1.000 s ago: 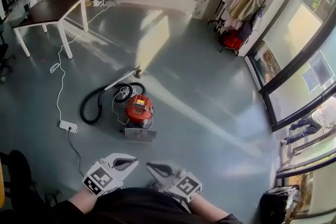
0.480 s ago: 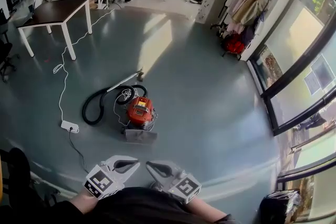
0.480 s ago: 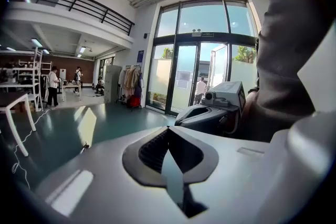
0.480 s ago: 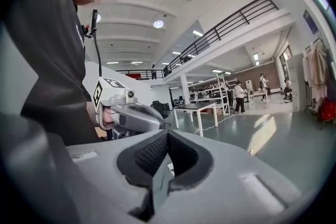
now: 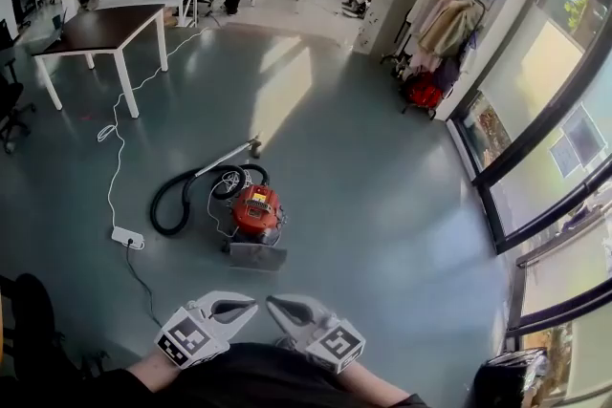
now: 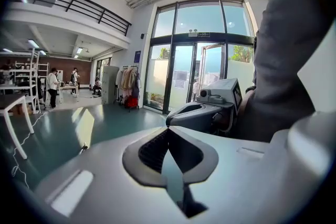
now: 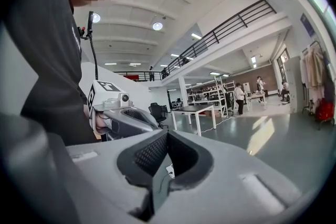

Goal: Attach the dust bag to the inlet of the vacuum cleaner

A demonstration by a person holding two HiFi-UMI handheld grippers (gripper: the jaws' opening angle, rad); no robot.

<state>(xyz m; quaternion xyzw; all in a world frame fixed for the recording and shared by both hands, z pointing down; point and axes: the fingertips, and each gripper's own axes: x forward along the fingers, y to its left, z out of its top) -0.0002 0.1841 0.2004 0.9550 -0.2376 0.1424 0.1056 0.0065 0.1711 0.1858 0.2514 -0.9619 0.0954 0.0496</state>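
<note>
The red vacuum cleaner (image 5: 256, 209) stands on the floor some way ahead of me, with its black hose (image 5: 178, 202) coiled to its left. A flat grey piece (image 5: 254, 255), possibly the dust bag, lies against its near side. My left gripper (image 5: 251, 304) and right gripper (image 5: 272, 302) are held close to my body, tips pointing at each other, well short of the vacuum. Both are shut with nothing between the jaws. The left gripper view shows its shut tips (image 6: 167, 131) and the right gripper (image 6: 202, 113) beyond. In the right gripper view its own tips (image 7: 167, 135) are shut too.
A white power strip (image 5: 126, 237) and its cable (image 5: 113, 158) lie left of the vacuum. A dark-topped white table (image 5: 100, 29) stands at far left. A coat rack (image 5: 442, 24) and tall windows (image 5: 535, 139) line the right side. People stand at the far back.
The head view has shifted slightly, so the vacuum sits a little lower in the picture. Both grippers stay shut in the same place near my body.
</note>
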